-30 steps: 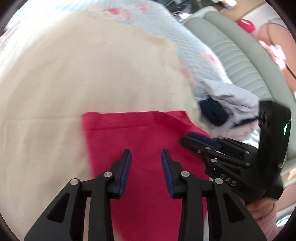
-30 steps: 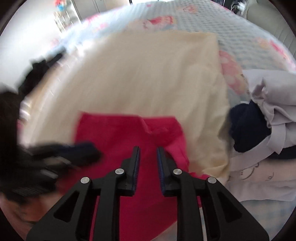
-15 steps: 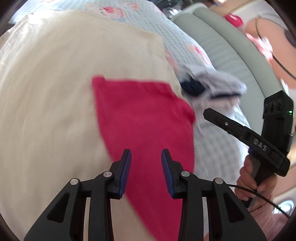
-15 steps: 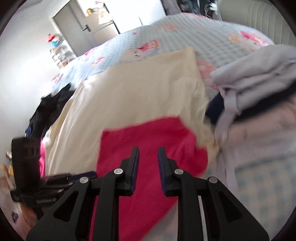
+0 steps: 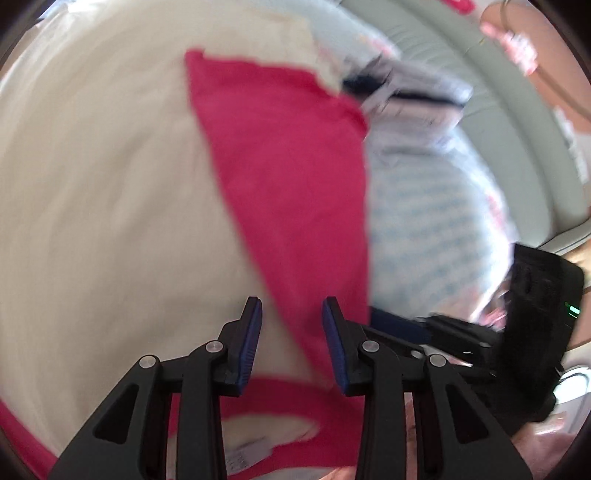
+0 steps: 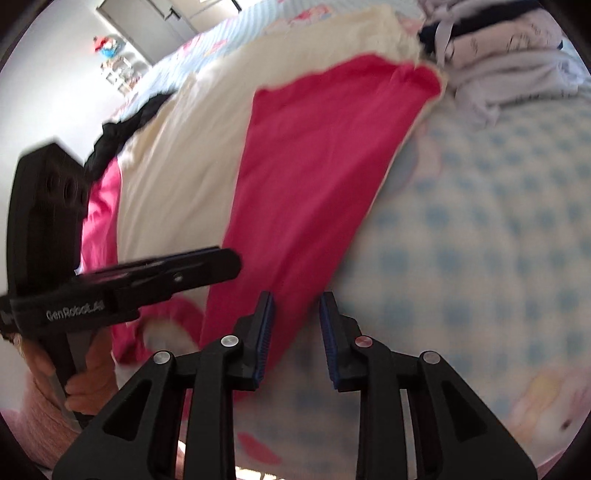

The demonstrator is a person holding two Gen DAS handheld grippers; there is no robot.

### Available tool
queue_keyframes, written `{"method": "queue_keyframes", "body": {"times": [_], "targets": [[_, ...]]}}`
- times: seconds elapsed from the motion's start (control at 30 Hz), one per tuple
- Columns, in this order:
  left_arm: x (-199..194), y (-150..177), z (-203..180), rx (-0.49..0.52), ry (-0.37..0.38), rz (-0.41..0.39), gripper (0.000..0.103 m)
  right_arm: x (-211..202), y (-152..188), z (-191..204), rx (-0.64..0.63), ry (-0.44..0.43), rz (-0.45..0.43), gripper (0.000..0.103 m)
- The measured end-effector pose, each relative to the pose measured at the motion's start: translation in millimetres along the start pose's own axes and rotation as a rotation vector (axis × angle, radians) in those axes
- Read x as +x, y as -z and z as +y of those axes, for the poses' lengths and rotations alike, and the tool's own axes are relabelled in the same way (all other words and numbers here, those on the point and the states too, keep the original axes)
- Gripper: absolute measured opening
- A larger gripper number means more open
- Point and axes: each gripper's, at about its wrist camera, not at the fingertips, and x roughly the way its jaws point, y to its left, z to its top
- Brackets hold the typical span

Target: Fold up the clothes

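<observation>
The red garment (image 6: 314, 177) is laid on a cream sheet (image 6: 192, 158), its long axis running away from both tongs; the right tongs (image 6: 295, 332), empty and opening, are nearest its near edge, the left tongs (image 5: 291, 343) half-parted, empty

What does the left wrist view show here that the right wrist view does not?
Only the left wrist view shows the grey-green padded headboard and a white label on the near red cloth.

Only the right wrist view shows the black garment and the pink garment off the left edge of the cream sheet, plus the closet door beyond.

Both show the red garment spread on that sheet, the folded pile, the blue-checked bedspread, and both tools: left gripper with nothing clamped, right gripper opening over the cloth's edge.
</observation>
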Motion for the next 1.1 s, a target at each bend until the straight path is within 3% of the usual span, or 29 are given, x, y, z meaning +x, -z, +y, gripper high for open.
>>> {"method": "queue_keyframes", "body": {"times": [0.07, 0.13, 0.33, 0.5, 0.67, 0.83, 0.9, 1.0, 1.1], "targets": [[-1, 11, -1, 0.014, -0.035, 0.012, 0.036, 4, 16, 6, -0.021, 0.032, 0.025, 0.025], [-7, 22, -3, 0.03, -0.036, 0.008, 0.036, -2, 28, 8, -0.013, -0.002, 0.016, 0.025], [-24, 35, -2, -0.009, 0.044, -0.034, 0.037, -19, 38, 19, -0.02, -0.077, -0.059, 0.028], [-12, 46, -4, -0.016, -0.012, 0.03, 0.038, -8, 44, 23, -0.061, -0.022, 0.008, 0.028], [-16, 58, 4, -0.048, 0.025, 0.034, 0.038, -5, 58, 7, -0.025, 0.024, 0.07, 0.028], [-27, 59, -3, -0.02, 0.041, -0.008, 0.038, -28, 56, 8, -0.011, -0.04, -0.009, 0.028], [-30, 57, -7, -0.007, 0.034, -0.019, 0.038, -33, 53, 11, -0.016, -0.059, -0.043, 0.035], [-31, 55, -9, -0.003, 0.016, -0.026, 0.038, -29, 51, 19, -0.048, -0.082, -0.037, 0.039], [-26, 56, -2, -0.02, -0.001, -0.009, 0.038, -14, 58, 23, -0.075, -0.034, 0.015, 0.039]]}}
